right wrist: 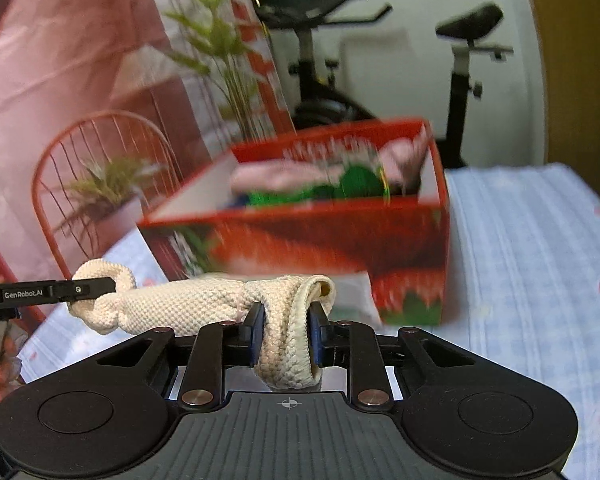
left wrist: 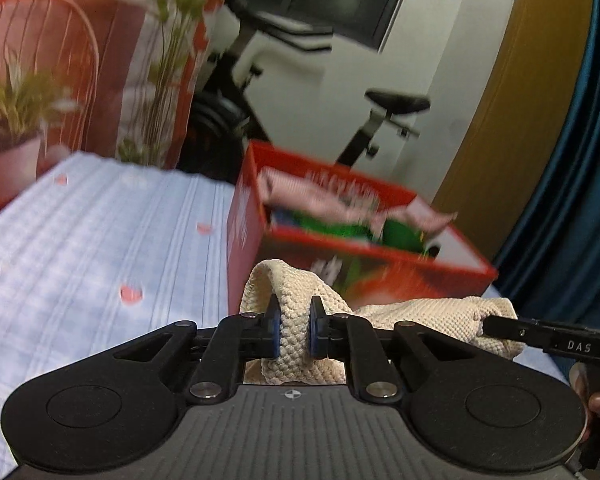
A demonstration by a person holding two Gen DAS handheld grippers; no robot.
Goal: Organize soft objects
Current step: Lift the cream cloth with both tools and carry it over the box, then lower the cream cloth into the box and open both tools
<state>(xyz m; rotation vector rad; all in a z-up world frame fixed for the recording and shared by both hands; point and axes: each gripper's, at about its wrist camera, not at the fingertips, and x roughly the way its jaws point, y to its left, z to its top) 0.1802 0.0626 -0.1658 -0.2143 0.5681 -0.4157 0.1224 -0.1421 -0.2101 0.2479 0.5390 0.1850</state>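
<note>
holding a cream knitted cloth stretched between both tools, near the red cardboard box.

left tool and right tool each clamp one end of it above the pale blue checked bedsheet.

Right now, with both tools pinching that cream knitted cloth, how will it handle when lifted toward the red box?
The cream knitted cloth looks floppy: it bunches between the left tool and right tool. Probably light. Its coarse weave should resist slipping.
</note>
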